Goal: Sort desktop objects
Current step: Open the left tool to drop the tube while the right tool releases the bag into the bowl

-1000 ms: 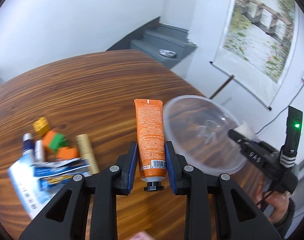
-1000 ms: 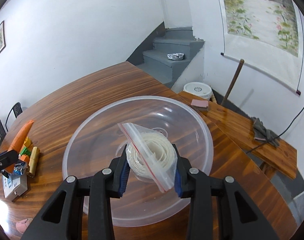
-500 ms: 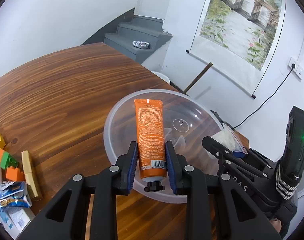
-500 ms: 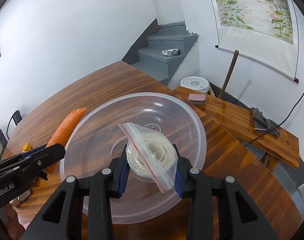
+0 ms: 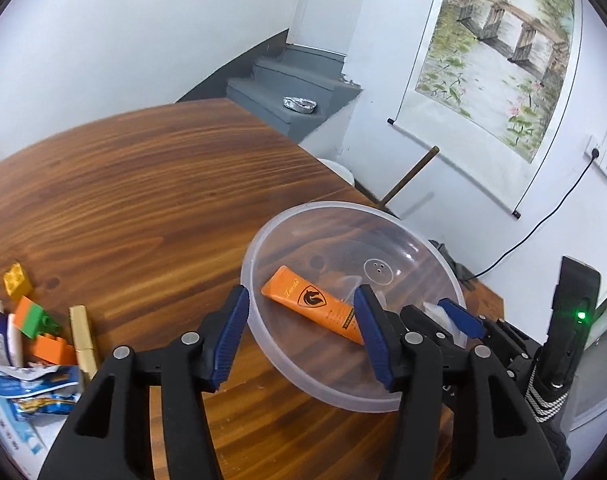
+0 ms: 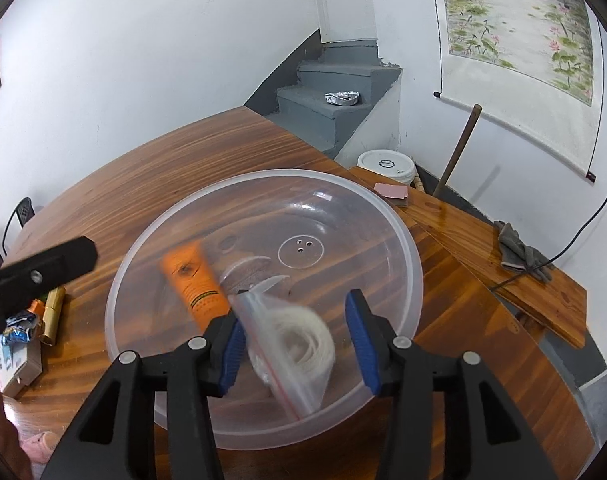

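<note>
Splayed grippers [image 5: 301, 334] [image 6: 297, 338] over littered bowl [image 6: 403, 232]

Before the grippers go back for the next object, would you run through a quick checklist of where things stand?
1. Left gripper released: ok, jaws wide apart, nothing between them.
2. Right gripper released: ok, jaws open; the bag of white cord is blurred, seemingly dropping free.
3. Orange tube in the clear bowl: ok, lying on its floor.
4. Bag settled in the bowl: cannot tell, motion blur.
5. Bowl on the table: ok, upright, though near the edge.
6. Objects left to sort: not ok, the toy bricks, gold stick and packets remain on the table.
</note>
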The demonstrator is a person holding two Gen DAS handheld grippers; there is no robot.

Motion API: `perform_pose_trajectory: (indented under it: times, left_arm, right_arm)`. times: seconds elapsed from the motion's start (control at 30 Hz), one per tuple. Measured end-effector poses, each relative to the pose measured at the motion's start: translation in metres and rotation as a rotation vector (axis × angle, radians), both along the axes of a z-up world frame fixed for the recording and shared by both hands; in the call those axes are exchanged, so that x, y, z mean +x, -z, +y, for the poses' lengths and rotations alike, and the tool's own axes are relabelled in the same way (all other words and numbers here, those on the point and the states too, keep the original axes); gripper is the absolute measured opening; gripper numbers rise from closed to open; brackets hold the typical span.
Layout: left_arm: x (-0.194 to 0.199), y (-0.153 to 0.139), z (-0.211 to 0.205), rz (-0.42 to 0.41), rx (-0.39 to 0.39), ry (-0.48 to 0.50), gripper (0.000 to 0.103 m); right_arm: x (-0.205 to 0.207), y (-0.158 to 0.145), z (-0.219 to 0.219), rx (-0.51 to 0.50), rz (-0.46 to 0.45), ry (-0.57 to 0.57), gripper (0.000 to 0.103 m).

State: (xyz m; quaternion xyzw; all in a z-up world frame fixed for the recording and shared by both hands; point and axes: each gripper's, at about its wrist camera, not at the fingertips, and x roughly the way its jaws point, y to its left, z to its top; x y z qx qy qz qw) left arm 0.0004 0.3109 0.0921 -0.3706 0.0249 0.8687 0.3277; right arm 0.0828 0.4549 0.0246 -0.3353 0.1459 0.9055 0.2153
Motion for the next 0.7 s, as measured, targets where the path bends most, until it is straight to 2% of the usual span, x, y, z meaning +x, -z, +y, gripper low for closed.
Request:
perform_pose_trajectory:
  times: [0.13,0.23,0.27,0.5,0.7]
  left_arm:
    - [0.005,-0.006,-0.004,0.019,-0.028,-0.001,0.058]
    - [0.011,-0.008,-0.009,0.032,-0.038,-0.008,0.058]
    - [0.011,-0.008,-0.011,0.03,-0.04,-0.011,0.058]
    - [0.012,-0.009,-0.039,0.011,-0.043,-0.064,0.058]
    - [0.007,-0.009,-0.085,0.013,-0.038,-0.138,0.058]
  right_arm:
    - [-0.005,0.004,-0.002,0.01,-0.033,-0.014,0.057]
    - [-0.008,0.004,-0.007,0.025,-0.05,-0.046,0.075]
    - [-0.01,0.005,-0.009,0.033,-0.061,-0.054,0.078]
    - [-0.01,0.006,-0.012,0.052,-0.083,-0.06,0.078]
    - [0.001,0.006,-0.014,0.034,-0.067,-0.083,0.078]
